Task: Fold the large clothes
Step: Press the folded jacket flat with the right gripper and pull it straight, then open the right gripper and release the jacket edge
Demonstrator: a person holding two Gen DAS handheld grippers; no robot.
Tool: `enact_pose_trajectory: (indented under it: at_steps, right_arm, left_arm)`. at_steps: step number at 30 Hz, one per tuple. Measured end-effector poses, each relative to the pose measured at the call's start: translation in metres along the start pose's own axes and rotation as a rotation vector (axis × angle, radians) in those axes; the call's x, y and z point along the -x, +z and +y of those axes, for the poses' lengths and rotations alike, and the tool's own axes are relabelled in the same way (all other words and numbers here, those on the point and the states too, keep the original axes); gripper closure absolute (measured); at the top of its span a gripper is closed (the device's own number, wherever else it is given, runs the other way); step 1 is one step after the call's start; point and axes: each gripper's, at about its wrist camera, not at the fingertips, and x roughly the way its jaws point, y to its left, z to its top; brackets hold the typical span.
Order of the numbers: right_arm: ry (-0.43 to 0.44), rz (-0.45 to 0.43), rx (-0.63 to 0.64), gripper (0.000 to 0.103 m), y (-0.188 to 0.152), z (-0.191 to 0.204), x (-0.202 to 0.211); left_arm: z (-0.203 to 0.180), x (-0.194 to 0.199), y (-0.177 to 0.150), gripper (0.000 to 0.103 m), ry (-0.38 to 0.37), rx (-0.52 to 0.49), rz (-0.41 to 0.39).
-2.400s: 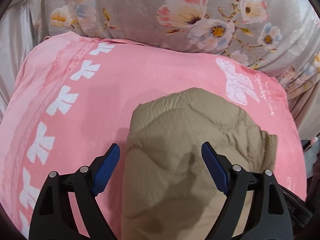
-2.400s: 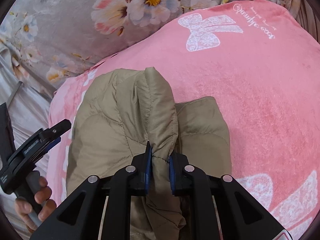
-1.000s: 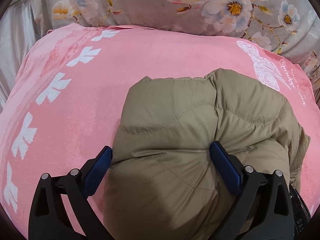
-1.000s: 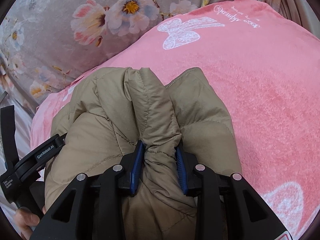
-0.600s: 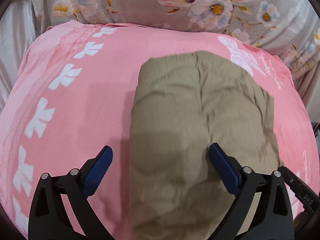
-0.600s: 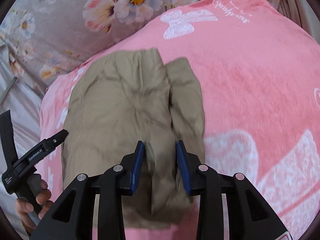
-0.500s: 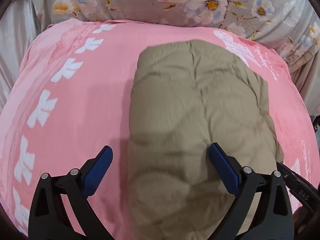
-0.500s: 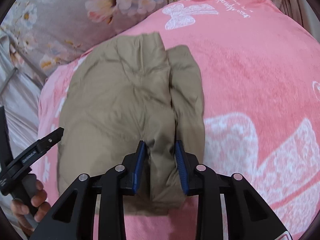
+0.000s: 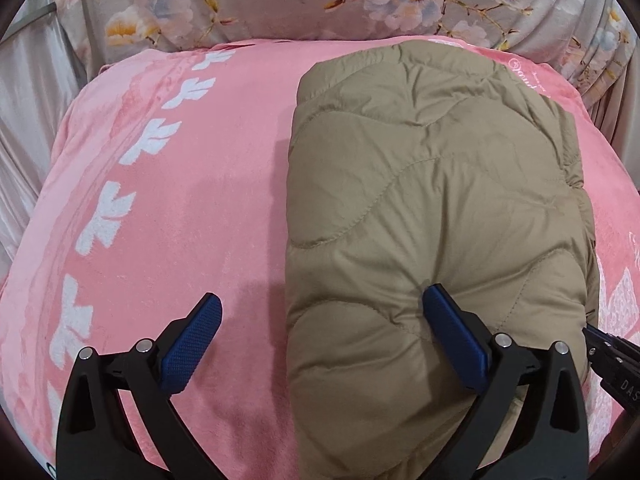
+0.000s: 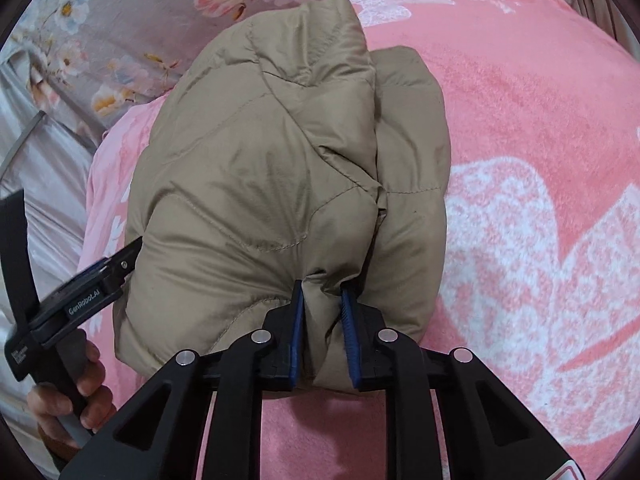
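Jacket (image 9: 432, 208), tan and quilted, lies bundled on the pink blanket (image 9: 168, 216), folded into a puffy block with one fold riding over a second layer on its right side. Right gripper (image 10: 322, 312) is clenched on a pinch of the near edge, its jaws having just been closing with fabric gathered between them. Left gripper (image 9: 324, 328) is spread wide, one blue pad pressing into the top of the padding, the other hanging over bare blanket, gripping nothing.

Risk from here, as I read it: that padding is springy, and a small pinch like this could slip free or drag only the top layer, letting the fold spring open. The plush blanket may also grab the underside, so a pull could skew the bundle toward the edge.

Underneath, the blanket carries white bow and leaf prints and covers a bed. Beyond it sits a grey floral sheet (image 9: 360, 0), with pale curtain-like fabric (image 9: 24, 92) at the left. A hand (image 10: 72, 396) shows in the right wrist view, holding the other gripper's handle.
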Motion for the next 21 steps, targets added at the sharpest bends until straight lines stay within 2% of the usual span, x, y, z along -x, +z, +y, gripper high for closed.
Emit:
enact_pose_trajectory:
  at_steps: [6, 15, 17, 19, 21]
  right_arm:
    - [-0.003, -0.019, 0.002, 0.085, -0.002, 0.000, -0.010]
    - [-0.002, -0.034, 0.004, 0.085, 0.002, 0.004, -0.017]
    - [0.029, -0.046, -0.018, 0.085, 0.002, 0.000, -0.016]
    - [0.074, -0.045, -0.091, 0.085, 0.000, -0.014, -0.004]
    - [0.119, -0.065, -0.137, 0.084, -0.007, -0.024, 0.019]
  left_arm:
    - [-0.009, -0.009, -0.005, 0.005, 0.031, -0.033, -0.025]
    - [-0.008, -0.018, -0.006, 0.005, 0.014, -0.025, -0.021]
    - [-0.008, -0.018, -0.005, 0.005, 0.016, -0.021, -0.023]
    - [-0.005, -0.009, -0.004, 0.005, 0.009, -0.015, -0.017]
    - [0.004, 0.010, -0.009, 0.005, -0.029, -0.012, -0.008]
